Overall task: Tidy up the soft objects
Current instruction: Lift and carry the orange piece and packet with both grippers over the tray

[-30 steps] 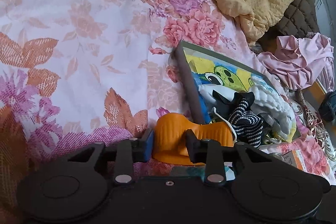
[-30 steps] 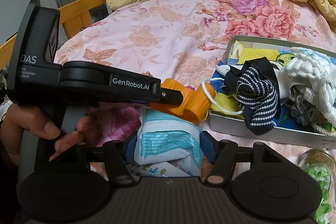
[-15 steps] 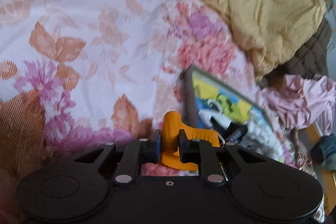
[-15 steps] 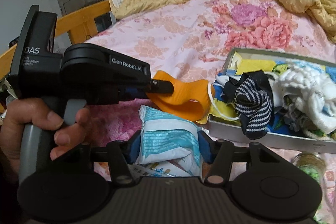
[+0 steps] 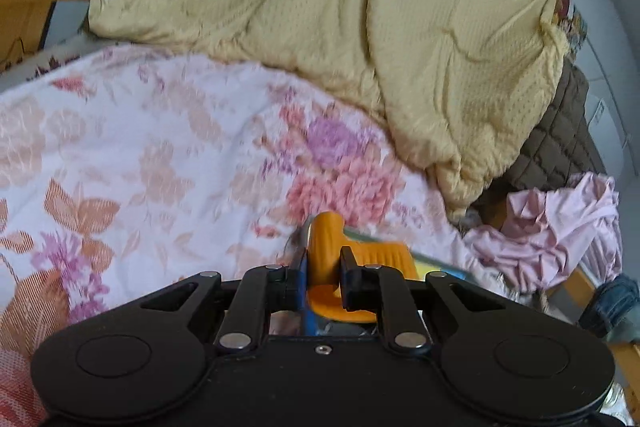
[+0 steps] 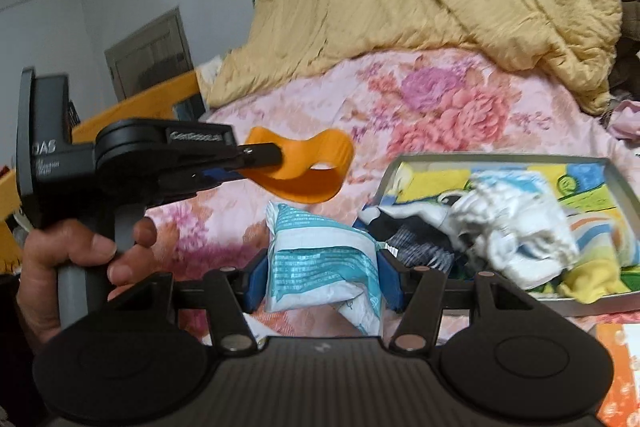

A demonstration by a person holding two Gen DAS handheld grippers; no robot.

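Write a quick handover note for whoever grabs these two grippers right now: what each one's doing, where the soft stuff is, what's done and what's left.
Left gripper: shut on the orange silicone piece, held in the air above the floral bedspread.
Right gripper: shut on the white and teal soft packet, its fingers pressing both sides.
Tray: lies on the bedspread and holds the white knitted item, a striped sock and some yellow fabric.
Done: those pieces are in the tray.
Left: probably put the orange piece and the packet away. A pink garment lies loose at the bed's edge.
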